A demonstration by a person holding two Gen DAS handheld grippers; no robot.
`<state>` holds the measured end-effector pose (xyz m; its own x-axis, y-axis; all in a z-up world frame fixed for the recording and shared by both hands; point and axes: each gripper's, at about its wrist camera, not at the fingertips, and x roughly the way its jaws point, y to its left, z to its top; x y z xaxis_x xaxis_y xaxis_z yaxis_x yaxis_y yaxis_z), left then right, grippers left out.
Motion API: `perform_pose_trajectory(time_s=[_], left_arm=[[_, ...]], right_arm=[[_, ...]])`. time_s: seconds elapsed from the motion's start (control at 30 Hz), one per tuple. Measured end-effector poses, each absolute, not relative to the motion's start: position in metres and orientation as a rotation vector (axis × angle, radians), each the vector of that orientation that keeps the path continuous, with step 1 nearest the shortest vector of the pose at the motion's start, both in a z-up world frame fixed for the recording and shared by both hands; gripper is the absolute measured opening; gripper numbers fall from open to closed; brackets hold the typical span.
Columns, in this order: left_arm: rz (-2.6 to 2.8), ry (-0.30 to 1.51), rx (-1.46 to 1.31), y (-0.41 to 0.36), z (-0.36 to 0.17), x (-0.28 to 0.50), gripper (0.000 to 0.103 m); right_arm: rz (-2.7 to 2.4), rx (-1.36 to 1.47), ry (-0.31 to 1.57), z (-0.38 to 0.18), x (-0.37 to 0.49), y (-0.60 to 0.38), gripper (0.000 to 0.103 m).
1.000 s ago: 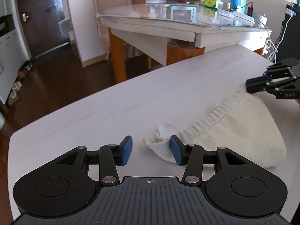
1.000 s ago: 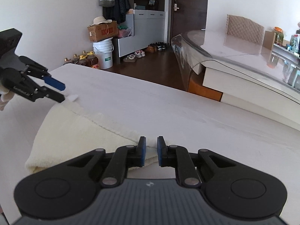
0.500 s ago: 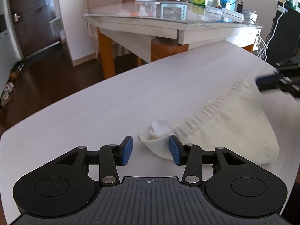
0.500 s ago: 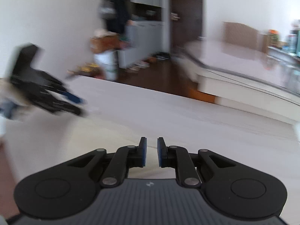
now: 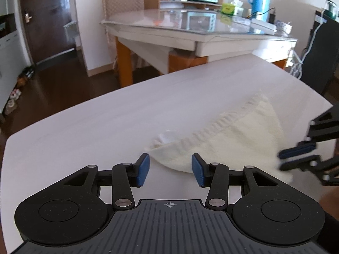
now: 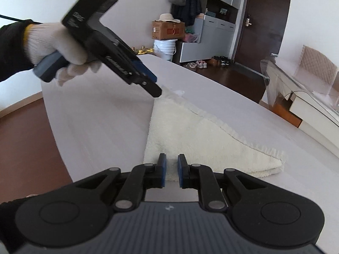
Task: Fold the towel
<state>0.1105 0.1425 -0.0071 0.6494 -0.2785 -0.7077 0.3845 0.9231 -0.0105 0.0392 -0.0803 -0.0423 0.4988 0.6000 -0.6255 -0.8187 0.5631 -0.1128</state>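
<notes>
honestly the risk here is bunching: the cream towel lies folded on the white table at centre-right of the left view, left gripper spread wide and holding nothing, right gripper nearly closed and holding nothing too, so a sloppy one-layer pinch could drag the fold apart.

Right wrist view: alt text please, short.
A folded cream towel lies on a white table. The right hand-held gripper, open a little, sits at its near edge; the left hand-held gripper, in a gloved hand, reaches its far corner.
</notes>
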Motion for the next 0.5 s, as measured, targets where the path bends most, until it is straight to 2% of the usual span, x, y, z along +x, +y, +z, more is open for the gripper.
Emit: perform_pose_trajectory(time_s=[0.3, 0.5], left_arm=[[-0.415, 0.780, 0.154, 0.111, -0.016, 0.082, 0.051], [-0.353, 0.792, 0.147, 0.104, -0.024, 0.078, 0.052]], right_arm=[[0.886, -0.328, 0.577, -0.038, 0.033, -0.094, 0.015], [0.812, -0.217, 0.540, -0.019, 0.040, -0.121, 0.019]])
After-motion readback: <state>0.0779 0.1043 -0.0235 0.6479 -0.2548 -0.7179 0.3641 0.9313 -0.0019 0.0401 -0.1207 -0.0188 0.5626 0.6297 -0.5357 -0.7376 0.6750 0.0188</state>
